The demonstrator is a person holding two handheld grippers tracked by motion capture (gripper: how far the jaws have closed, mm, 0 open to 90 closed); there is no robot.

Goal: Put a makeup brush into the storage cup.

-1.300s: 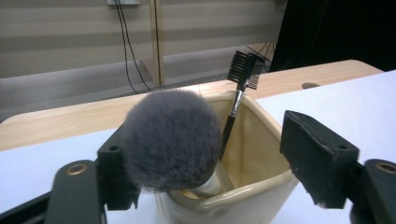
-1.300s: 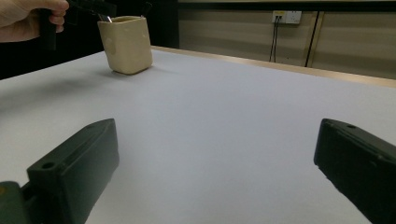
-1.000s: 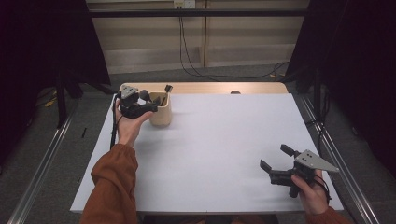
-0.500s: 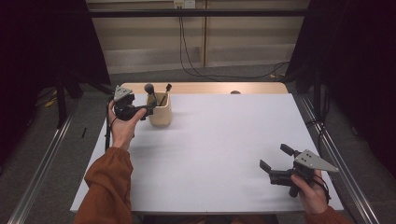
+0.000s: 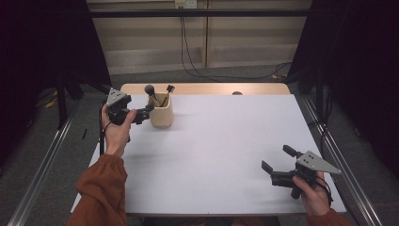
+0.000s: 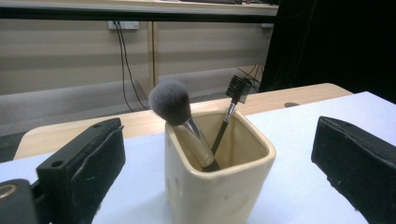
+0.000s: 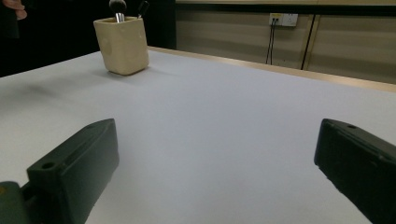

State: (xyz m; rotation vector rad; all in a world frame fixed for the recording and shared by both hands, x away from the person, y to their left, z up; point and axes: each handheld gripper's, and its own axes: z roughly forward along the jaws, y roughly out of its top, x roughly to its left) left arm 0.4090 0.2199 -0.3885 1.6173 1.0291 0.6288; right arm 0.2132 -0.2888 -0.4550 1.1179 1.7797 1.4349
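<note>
cream cup (image 6: 219,179), powder brush (image 6: 180,114) and brow comb (image 6: 231,105) standing inside

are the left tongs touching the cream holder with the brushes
Apart. In the left gripper view the left tongs stand open, with bare white table between each black jaw and the cream ceramic brush holder.

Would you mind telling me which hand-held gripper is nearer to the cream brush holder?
Left. The left hand-held gripper is open just beside the brush holder; the right hand-held gripper is far across the table.
</note>
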